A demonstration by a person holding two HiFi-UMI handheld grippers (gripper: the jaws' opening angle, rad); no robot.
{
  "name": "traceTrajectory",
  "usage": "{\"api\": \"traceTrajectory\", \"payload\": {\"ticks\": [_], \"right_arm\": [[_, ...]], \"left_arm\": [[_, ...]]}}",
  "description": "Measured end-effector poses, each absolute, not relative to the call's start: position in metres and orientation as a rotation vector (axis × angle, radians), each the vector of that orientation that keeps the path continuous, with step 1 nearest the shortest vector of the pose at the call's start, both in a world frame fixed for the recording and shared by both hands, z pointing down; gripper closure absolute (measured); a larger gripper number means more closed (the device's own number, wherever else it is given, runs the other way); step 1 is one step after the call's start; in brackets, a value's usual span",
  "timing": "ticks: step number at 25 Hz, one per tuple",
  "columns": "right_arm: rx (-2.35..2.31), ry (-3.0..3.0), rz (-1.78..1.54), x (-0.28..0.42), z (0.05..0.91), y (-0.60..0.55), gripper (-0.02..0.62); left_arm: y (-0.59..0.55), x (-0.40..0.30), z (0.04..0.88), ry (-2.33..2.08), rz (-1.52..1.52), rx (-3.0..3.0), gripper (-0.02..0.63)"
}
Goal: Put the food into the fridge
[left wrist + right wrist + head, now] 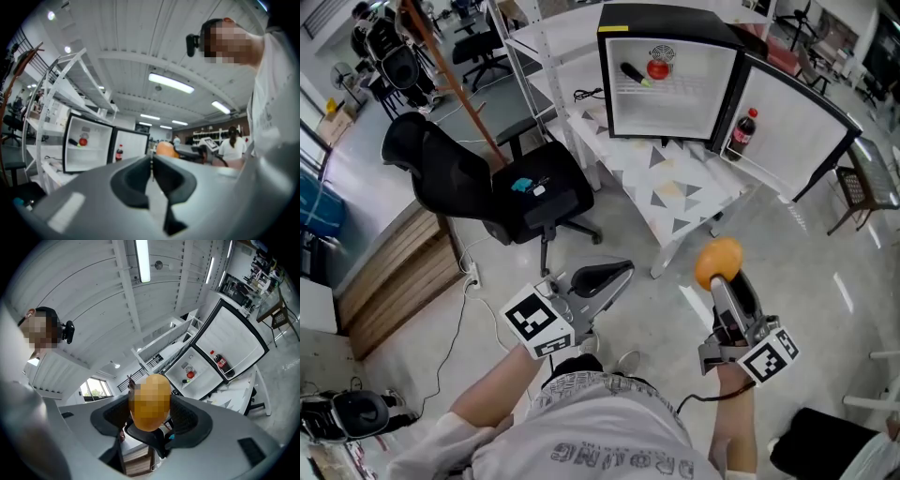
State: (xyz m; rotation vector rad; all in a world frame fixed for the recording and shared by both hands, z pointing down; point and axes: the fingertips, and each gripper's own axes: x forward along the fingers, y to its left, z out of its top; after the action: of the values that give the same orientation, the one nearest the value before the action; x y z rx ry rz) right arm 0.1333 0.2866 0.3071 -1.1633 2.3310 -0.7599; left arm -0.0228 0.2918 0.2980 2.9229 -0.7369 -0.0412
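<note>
A small black fridge point(670, 80) stands open on a white table point(675, 183), its door point(797, 131) swung to the right. On its shelf lie a red tomato point(658, 67) and a dark long vegetable point(634, 73). A cola bottle point(742, 134) stands in the door. My right gripper point(719, 272) is shut on an orange fruit point(718, 262), well short of the table and over the floor. The right gripper view shows the fruit point(150, 401) held between the jaws, with the fridge point(194, 369) beyond. My left gripper point(614, 274) is shut and holds nothing.
A black office chair point(487, 183) stands left of the table, and a white shelving rack point(534, 37) behind it. Wooden boards point(403, 277) lie at the left, with a cable on the floor. Another chair point(858, 187) is at the right. A person point(232, 143) sits far off.
</note>
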Motion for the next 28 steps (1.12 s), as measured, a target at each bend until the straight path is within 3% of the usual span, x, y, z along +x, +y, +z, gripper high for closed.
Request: {"api": "traceTrajectory", "payload": {"ticks": [28], "right_arm": [[-1.124,2.371,-0.748,0.162,0.316,0.228,0.339]], "left_arm": [[0.234,0.007,0.306,-0.796,-0.072,2.930,0.592]]}}
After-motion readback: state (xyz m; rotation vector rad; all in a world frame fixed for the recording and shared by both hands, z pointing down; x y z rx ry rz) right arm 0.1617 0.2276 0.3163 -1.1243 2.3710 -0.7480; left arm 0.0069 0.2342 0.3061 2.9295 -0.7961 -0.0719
